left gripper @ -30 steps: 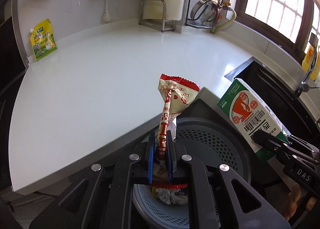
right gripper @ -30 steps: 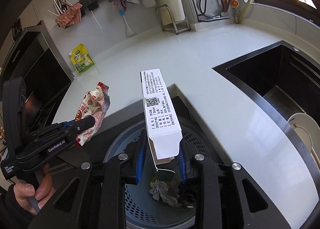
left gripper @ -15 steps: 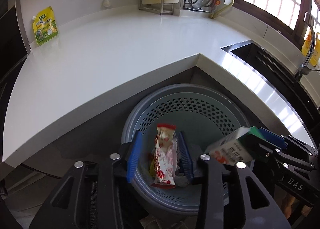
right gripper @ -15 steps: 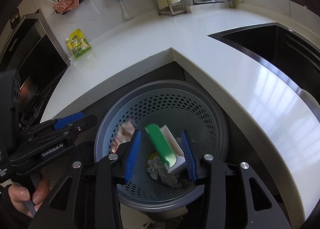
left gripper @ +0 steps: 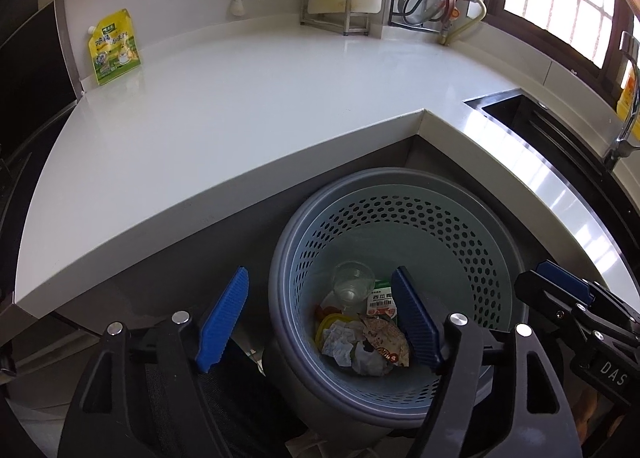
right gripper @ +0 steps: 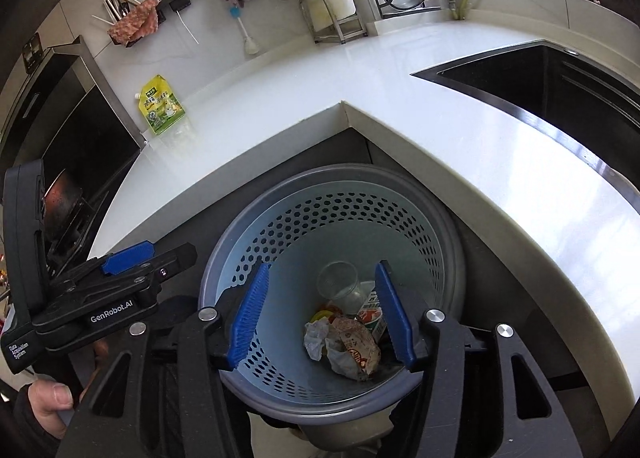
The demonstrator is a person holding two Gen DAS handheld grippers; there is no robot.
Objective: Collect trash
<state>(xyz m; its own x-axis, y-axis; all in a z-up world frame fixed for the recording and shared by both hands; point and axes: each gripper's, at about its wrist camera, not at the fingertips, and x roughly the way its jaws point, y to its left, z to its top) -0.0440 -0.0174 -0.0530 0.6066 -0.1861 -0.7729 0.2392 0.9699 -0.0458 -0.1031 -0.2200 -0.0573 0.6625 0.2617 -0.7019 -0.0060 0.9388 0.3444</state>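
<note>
A grey perforated trash bin [left gripper: 400, 174] stands on the floor in the counter's inner corner. At its bottom lie a red-and-tan snack wrapper [left gripper: 384, 338], a green-and-white carton [left gripper: 382, 300], a clear plastic cup [left gripper: 352, 282] and crumpled tissue [left gripper: 340, 342]. My left gripper [left gripper: 320, 272] hangs over the bin's left rim, jaws opening, nothing between them. My right gripper [right gripper: 322, 266] hovers over the bin [right gripper: 332, 170], jaws also opening and empty. The wrapper [right gripper: 356, 342], carton [right gripper: 372, 312] and cup [right gripper: 338, 282] lie far below its pads.
A yellow pouch [left gripper: 114, 46] leans at the back left of the white counter [left gripper: 240, 98]. A black sink [right gripper: 540, 90] with a faucet [left gripper: 624, 130] is on the right. Racks and utensils line the back wall. A hand [right gripper: 48, 402] holds the left gripper.
The left gripper let go of the snack wrapper and the right let go of the carton; both fell into the bin. Both jaws widened and both grippers sank toward the bin.
</note>
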